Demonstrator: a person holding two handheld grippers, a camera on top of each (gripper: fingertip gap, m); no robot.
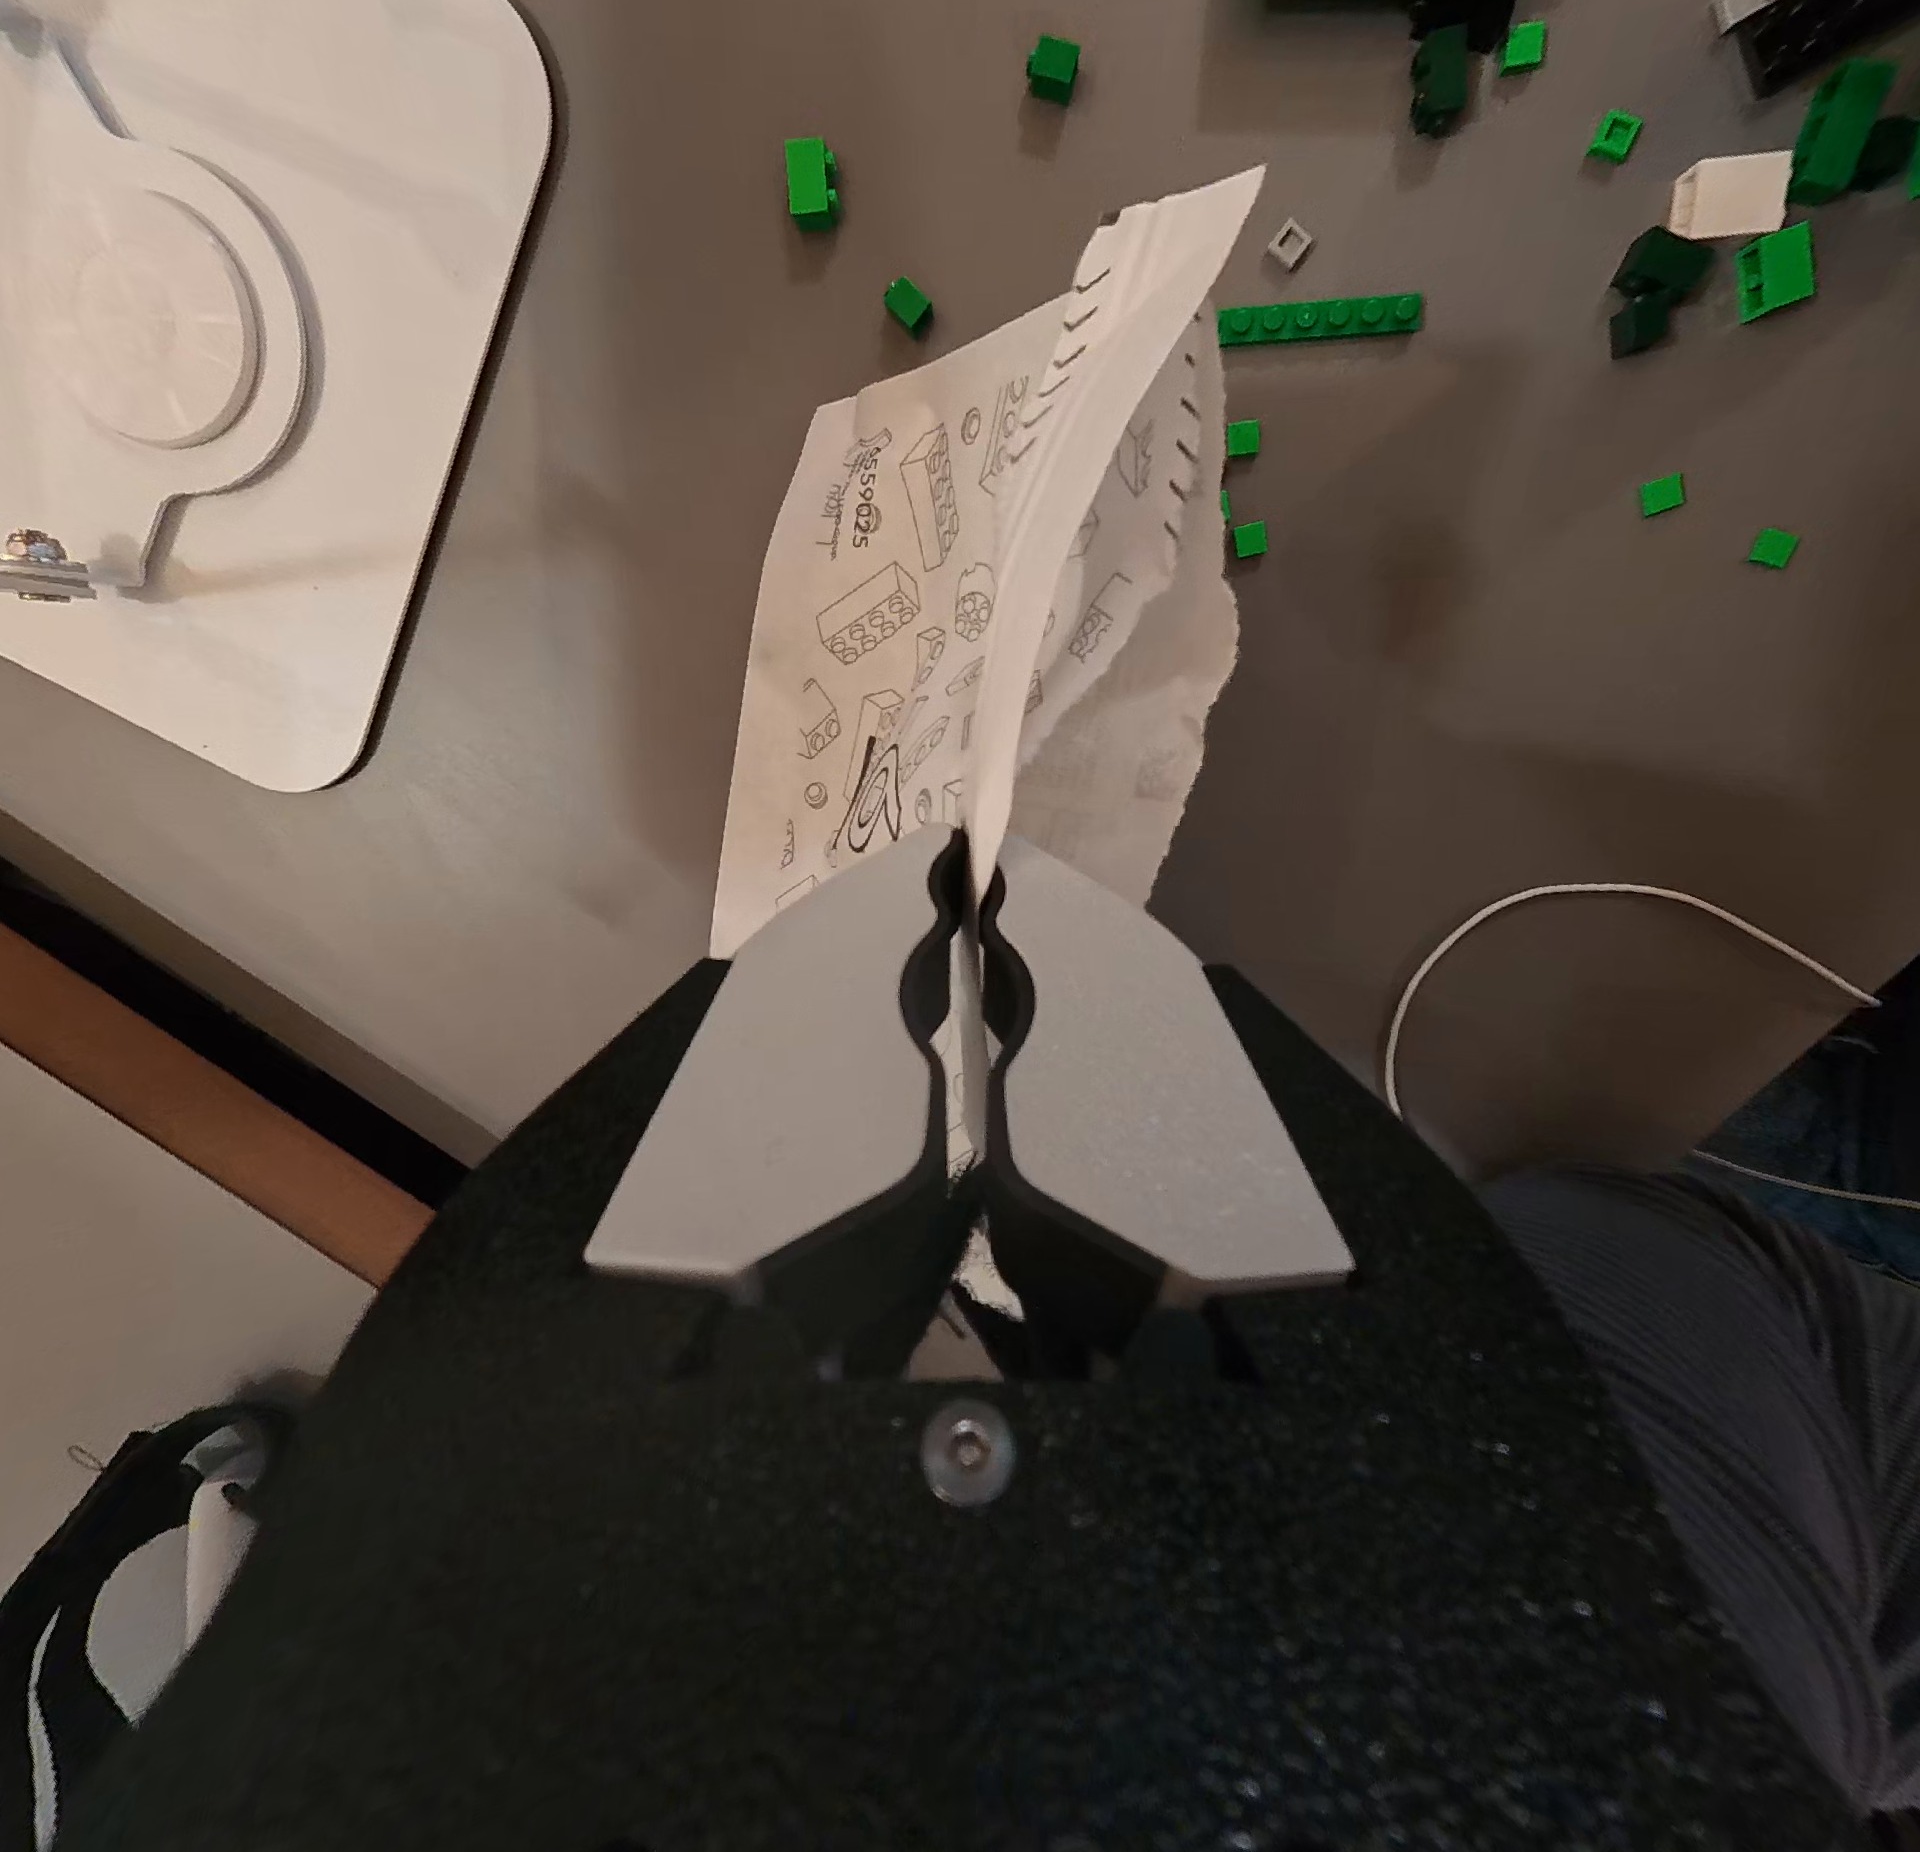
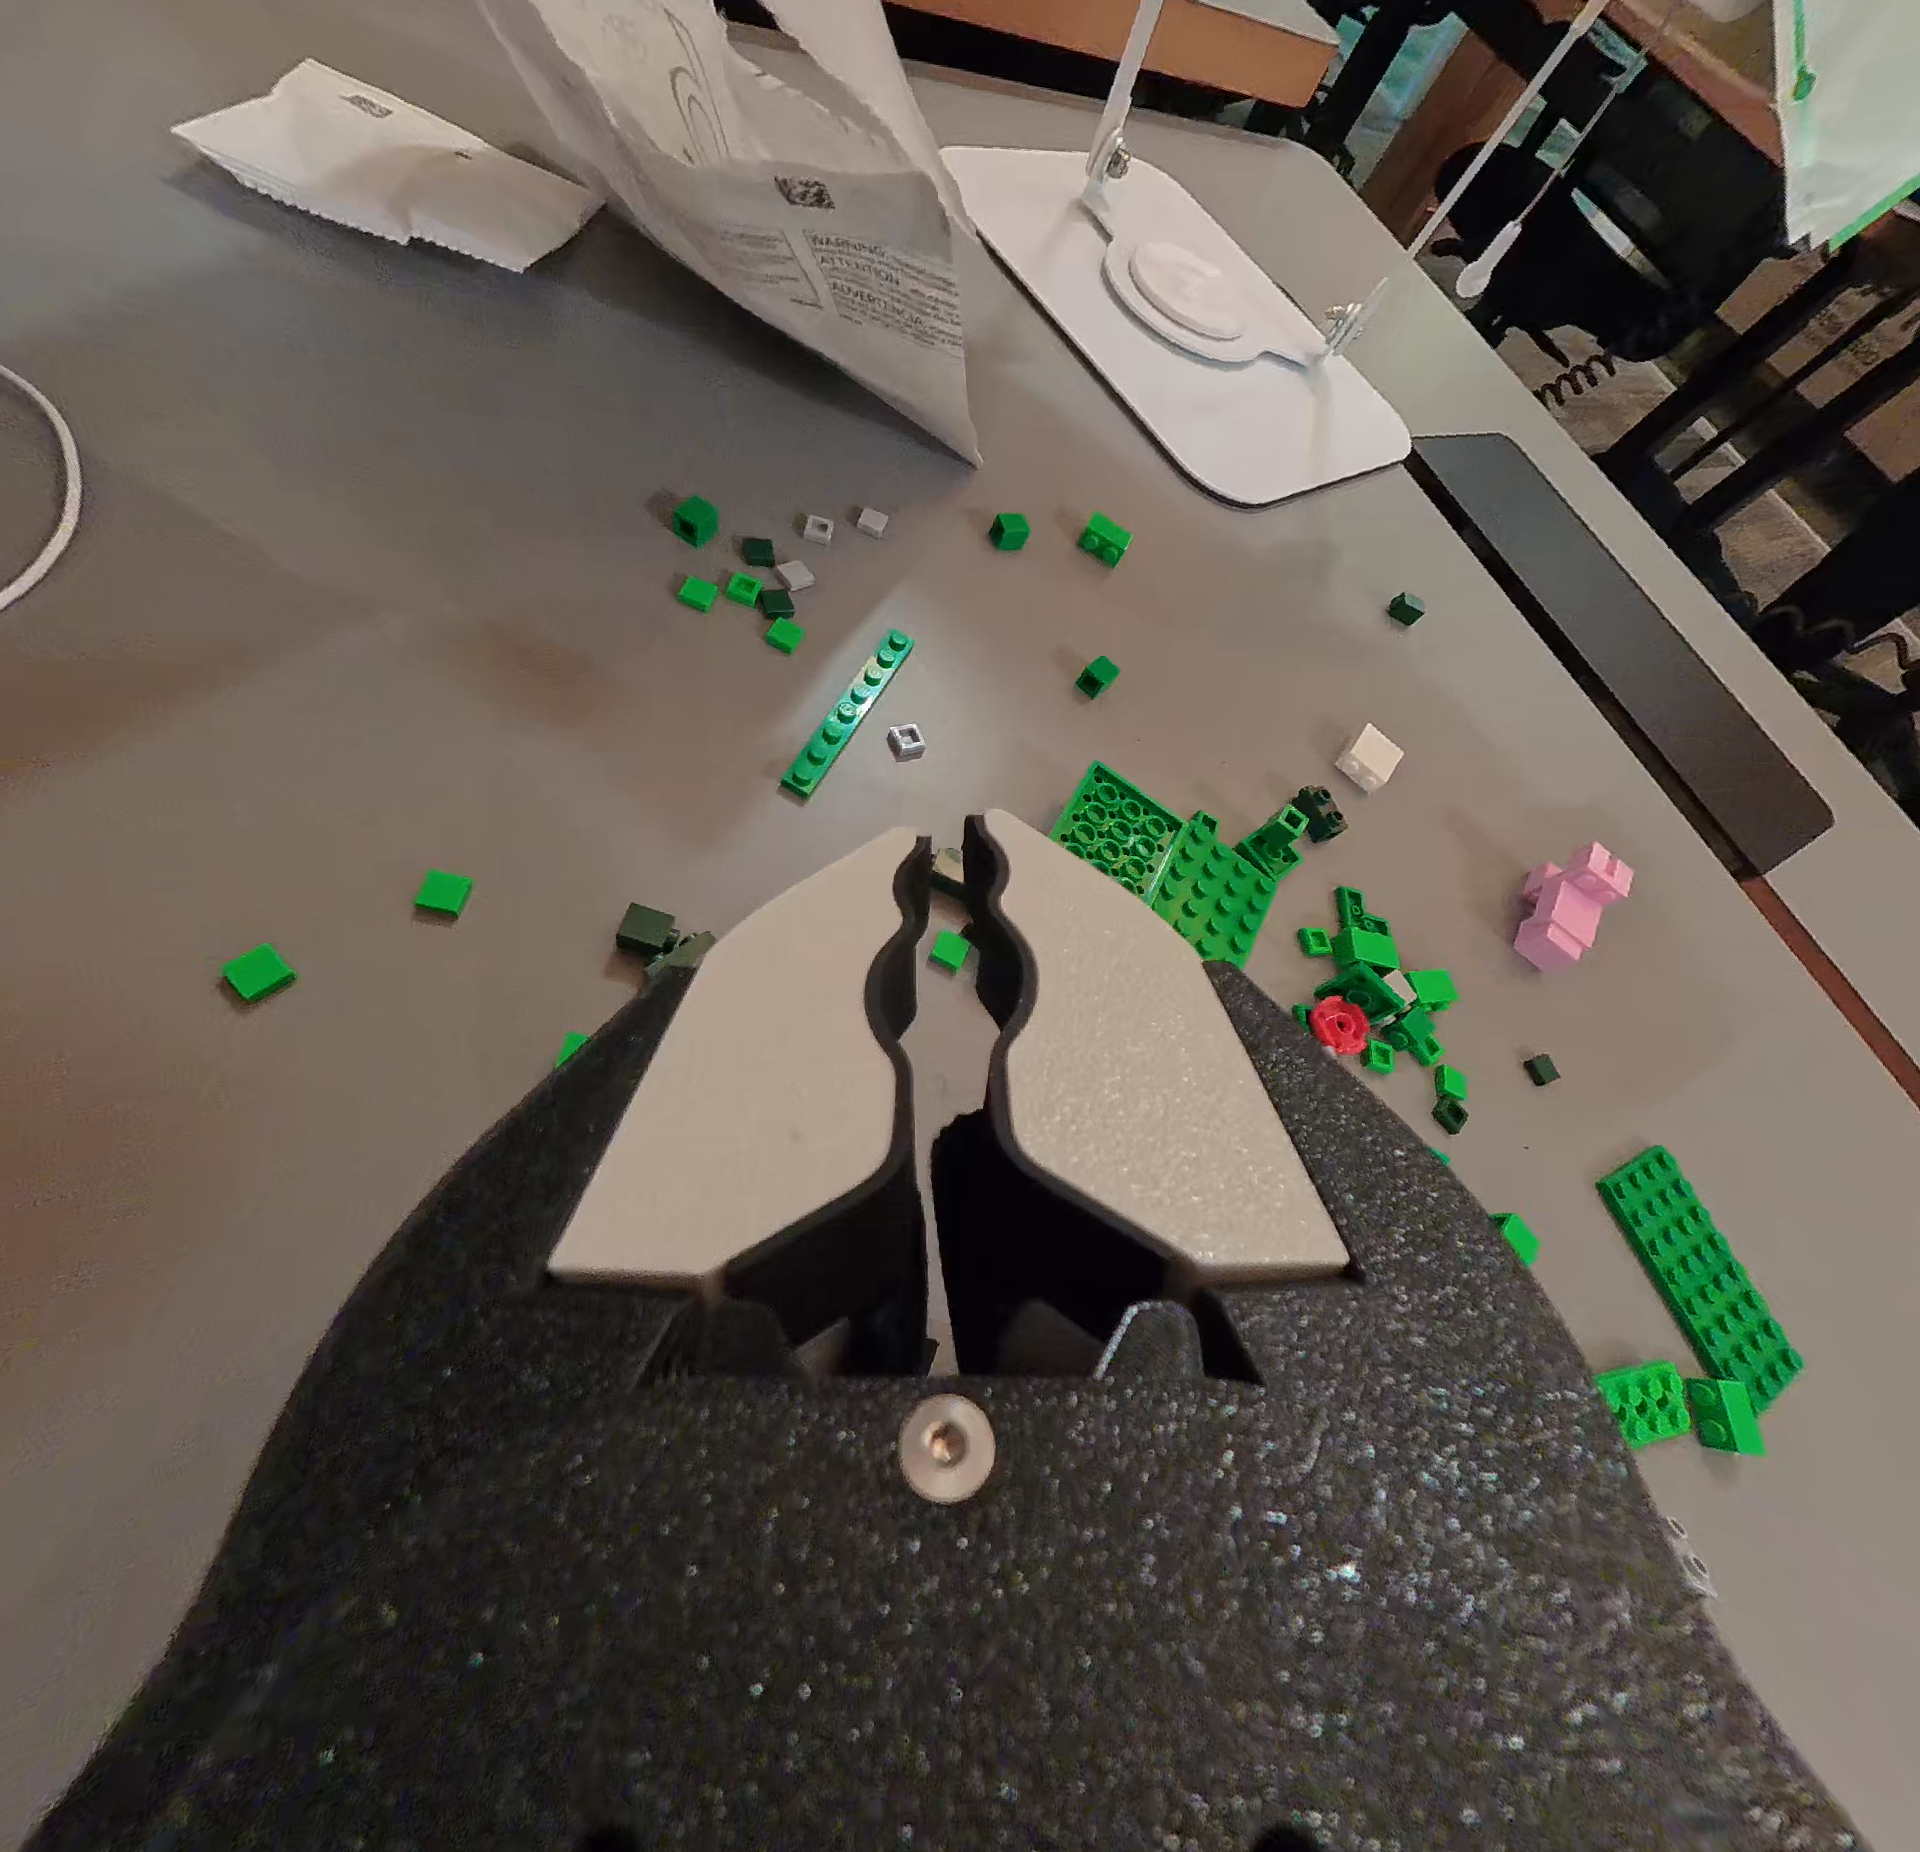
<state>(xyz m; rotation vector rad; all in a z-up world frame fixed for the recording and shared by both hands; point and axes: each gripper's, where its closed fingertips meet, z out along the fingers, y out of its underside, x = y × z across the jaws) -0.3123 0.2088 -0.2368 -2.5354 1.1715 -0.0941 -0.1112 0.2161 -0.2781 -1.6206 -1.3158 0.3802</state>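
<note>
Fingers of the left gripper [image 1: 966,857] are pressed together on a torn white paper bag [image 1: 935,597], printed with brick drawings, which hangs above the grey bench [image 1: 540,659] with its ragged open end toward the scattered green bricks [image 1: 1320,319]. Pinching well in from the torn edge looks wise, since thin paper may rip further. Fingers of the right gripper [image 2: 943,852] stand slightly apart, holding nothing, low over small green pieces beside a green plate [image 2: 1117,831]. Farther off lie a pink brick figure [image 2: 1569,903], another white packet [image 2: 384,166] and a white stand base [image 2: 1299,420].
</note>
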